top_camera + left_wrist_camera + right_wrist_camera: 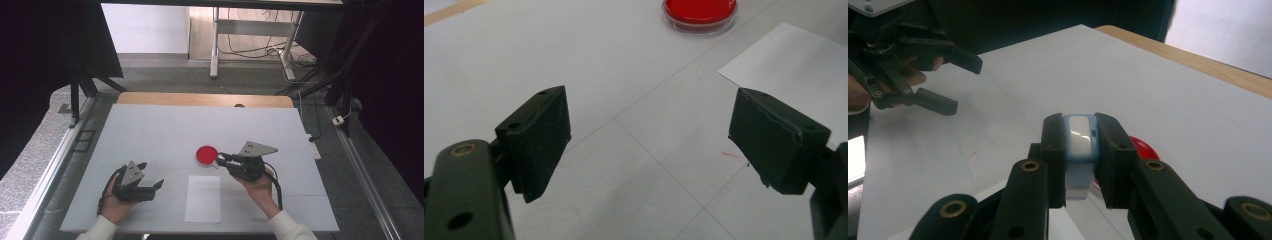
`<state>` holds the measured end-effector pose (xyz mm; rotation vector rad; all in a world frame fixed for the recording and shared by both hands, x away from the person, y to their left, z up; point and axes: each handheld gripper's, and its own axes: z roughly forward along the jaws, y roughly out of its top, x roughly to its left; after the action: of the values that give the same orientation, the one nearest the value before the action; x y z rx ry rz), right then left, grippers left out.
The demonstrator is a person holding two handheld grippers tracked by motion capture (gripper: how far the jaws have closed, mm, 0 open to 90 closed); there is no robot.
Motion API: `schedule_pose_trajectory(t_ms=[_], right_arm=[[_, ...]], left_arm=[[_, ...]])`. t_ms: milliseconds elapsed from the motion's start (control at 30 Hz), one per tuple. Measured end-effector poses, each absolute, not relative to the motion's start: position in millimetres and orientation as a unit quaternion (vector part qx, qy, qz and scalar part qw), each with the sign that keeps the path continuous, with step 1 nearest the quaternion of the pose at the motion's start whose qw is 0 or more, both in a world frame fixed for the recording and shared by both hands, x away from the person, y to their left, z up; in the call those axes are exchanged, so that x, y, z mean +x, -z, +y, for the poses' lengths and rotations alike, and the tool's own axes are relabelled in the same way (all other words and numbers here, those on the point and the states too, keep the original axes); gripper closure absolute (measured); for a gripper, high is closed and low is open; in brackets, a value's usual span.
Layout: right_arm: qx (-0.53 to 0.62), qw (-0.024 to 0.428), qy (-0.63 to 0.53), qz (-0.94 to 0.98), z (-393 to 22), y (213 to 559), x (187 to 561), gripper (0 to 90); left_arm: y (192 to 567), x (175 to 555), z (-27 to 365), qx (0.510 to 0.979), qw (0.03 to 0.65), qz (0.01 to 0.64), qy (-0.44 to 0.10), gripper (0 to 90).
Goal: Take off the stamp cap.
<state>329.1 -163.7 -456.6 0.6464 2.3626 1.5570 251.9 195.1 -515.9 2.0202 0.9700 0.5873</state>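
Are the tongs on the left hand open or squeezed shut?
Open. In the left gripper view the left tongs have their two black pads far apart, with just bare table between them and nothing held.

Dish [206, 155] behind paper [203, 198]; both on table [150, 135], btwn grippers.

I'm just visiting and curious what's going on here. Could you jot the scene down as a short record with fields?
Setting: white table
Right gripper: shut on a small light-blue object with a white top, beside the dish
Left gripper: open, nothing between the jaws, apart from everything
Red round dish: flat on the table, mid-table
White paper sheet: flat, near the person's edge
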Motion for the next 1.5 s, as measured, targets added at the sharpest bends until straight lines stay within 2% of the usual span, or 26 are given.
schedule_pose_trajectory(t_ms=[1500], right_arm=[[0.228, 0.122, -0.536, 0.804, -159.8, 458.0, 330.1, 74.9]], left_arm=[[501.0, 282.9, 122.3, 0.816, 0.427, 0.331, -0.205, 17.5]])
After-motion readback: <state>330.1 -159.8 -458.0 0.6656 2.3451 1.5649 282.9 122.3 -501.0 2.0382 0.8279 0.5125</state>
